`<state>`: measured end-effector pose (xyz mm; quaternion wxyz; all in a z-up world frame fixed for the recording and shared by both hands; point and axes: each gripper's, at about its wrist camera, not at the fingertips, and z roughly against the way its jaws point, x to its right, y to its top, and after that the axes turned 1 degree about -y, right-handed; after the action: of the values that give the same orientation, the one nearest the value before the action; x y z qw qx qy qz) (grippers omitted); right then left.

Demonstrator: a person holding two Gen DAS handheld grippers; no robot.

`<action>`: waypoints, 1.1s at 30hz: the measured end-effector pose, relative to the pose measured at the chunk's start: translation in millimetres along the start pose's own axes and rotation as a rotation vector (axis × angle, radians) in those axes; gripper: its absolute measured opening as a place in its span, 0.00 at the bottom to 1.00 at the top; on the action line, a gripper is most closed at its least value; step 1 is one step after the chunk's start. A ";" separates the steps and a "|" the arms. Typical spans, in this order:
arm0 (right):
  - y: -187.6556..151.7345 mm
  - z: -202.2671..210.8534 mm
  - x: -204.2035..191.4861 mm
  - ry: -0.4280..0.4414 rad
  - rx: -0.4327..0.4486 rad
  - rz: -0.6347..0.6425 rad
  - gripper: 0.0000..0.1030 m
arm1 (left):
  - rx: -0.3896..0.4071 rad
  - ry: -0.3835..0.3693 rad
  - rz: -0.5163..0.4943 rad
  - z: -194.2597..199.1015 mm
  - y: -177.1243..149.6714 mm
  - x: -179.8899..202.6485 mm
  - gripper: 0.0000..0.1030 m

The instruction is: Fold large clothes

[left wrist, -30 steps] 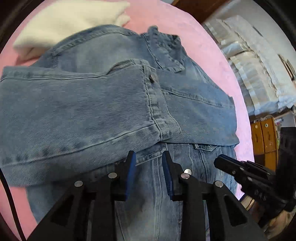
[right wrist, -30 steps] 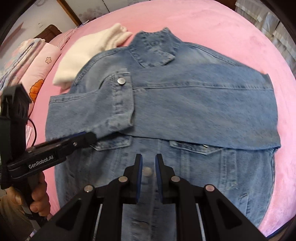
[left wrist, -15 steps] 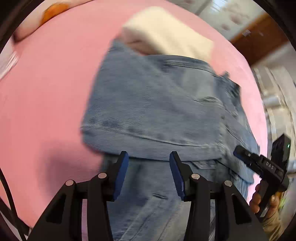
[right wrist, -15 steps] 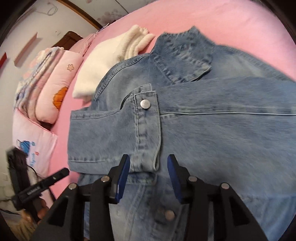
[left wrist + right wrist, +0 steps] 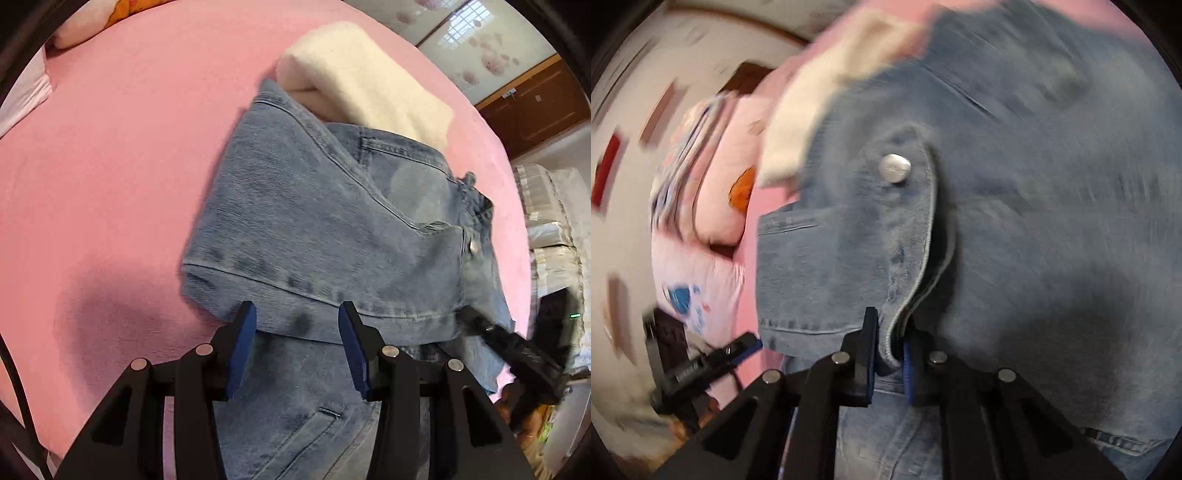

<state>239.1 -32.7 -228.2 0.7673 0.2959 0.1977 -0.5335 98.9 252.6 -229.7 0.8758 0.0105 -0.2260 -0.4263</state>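
Note:
A blue denim jacket lies on the pink bed with both sleeves folded across its front. My left gripper is open, its blue pads just above the lower edge of the folded left sleeve, holding nothing. My right gripper is shut on the sleeve cuff, which carries a silver button; the cuff edge curls up between the pads. The right wrist view is blurred by motion. The right gripper also shows in the left wrist view at the jacket's right side.
A folded cream garment lies on the pink bed touching the jacket's shoulder. Pink pillows lie at the bed's left side. The left gripper shows in the right wrist view at lower left. A wooden door stands beyond.
My right gripper moved onto the sleeve cuff and closed on it. My left gripper opened wider and shifted to the jacket's left sleeve edge.

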 end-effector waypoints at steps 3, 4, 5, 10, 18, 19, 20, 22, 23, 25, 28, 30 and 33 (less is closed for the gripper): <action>4.6 25.2 -56.5 -0.022 0.072 0.174 0.10 | -0.023 -0.042 0.006 -1.9 -7.3 3.1 0.43; 7.3 35.8 -76.1 -0.030 0.110 0.223 0.10 | -0.032 -0.051 0.010 -3.2 -10.0 3.9 0.43; 9.9 41.1 -84.3 -0.032 0.131 0.242 0.10 | -0.043 -0.055 0.014 -5.5 -13.1 5.3 0.43; 28.9 86.1 -117.7 -0.037 0.295 0.274 0.10 | -0.042 -0.057 0.013 -14.2 -14.9 10.9 0.43; 19.6 150.2 -104.6 -0.191 0.461 0.256 0.10 | 0.036 0.006 0.055 -32.2 11.8 13.0 0.43; 13.0 155.5 -95.9 -0.230 0.466 0.236 0.10 | 0.037 0.006 0.063 -34.0 13.1 12.6 0.43; 8.9 157.2 -87.5 -0.251 0.459 0.214 0.10 | 0.037 0.010 0.071 -35.9 14.1 12.4 0.43; -1.5 156.4 -67.3 -0.294 0.429 0.156 0.10 | 0.040 0.023 0.078 -37.6 12.5 12.9 0.43; -8.3 153.1 -55.0 -0.319 0.409 0.135 0.10 | 0.036 0.029 0.079 -38.2 11.1 12.9 0.43; -21.7 140.6 -32.6 -0.371 0.354 0.088 0.10 | 0.018 0.039 0.075 -39.5 8.0 13.9 0.43; -40.2 112.5 1.9 -0.435 0.245 0.027 0.10 | -0.034 0.041 0.027 -40.4 0.6 15.4 0.43; -52.0 93.4 27.6 -0.441 0.149 -0.036 0.11 | -0.096 0.068 -0.059 -41.5 -7.5 19.7 0.43; -66.7 82.3 50.2 -0.424 0.039 -0.113 0.19 | -0.185 0.070 -0.215 -32.4 -20.8 31.0 0.43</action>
<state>193.3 -139.7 -214.1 0.7546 0.1806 0.0377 -0.6298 113.1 210.5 -251.1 0.8297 -0.0316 -0.1527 -0.5360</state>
